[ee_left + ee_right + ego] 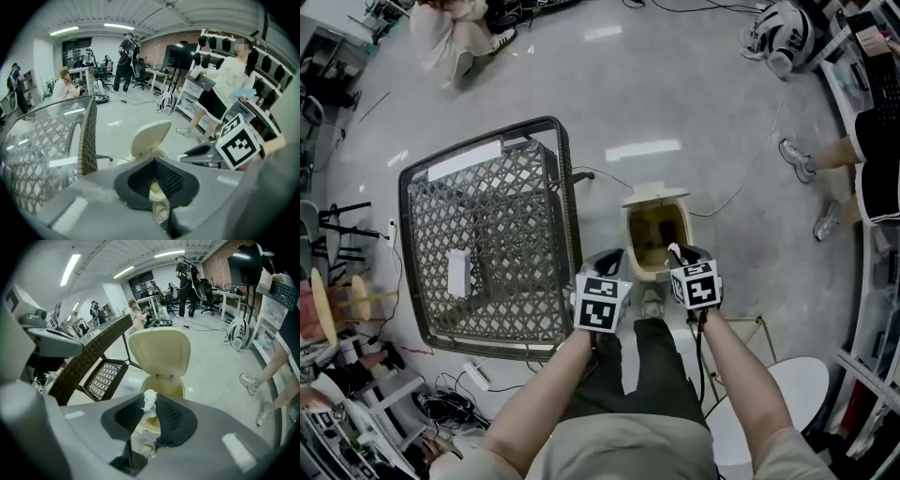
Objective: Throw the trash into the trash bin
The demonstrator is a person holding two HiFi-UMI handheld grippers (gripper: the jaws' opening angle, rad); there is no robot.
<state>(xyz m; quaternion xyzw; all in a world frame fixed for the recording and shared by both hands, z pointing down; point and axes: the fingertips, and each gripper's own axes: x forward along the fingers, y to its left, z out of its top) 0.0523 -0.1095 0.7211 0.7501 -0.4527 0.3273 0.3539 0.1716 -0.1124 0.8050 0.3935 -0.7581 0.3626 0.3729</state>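
The wicker desk (567, 187) with its clear top fills the left of the head view. Just beside its right edge, on the floor, stands the cream trash bin (630, 239) with its lid (656, 195) tipped up and its mouth open. Both tools hang over the near rim of the bin, angled steeply down.

The left tool (154, 161) has its pads pressed together at the tips with nothing between them. Through the gap behind the tips only the bin shows.

The right tool (150, 405) is pinching a small crumpled white tissue (149, 398) at the very tips of its pads. A tuft stands up above them.

By my reading the task is nearly done. The trash is picked up and held over the bin, and the lid is no obstacle. What is left is to spread the right tool's pads so the tissue falls in.

In the right gripper view the tissue lines up with the near side of the bin's mouth (161, 386), above it and not yet inside.

A flat white object (457, 272) lies on the desk. I cannot tell whether it is trash as well.
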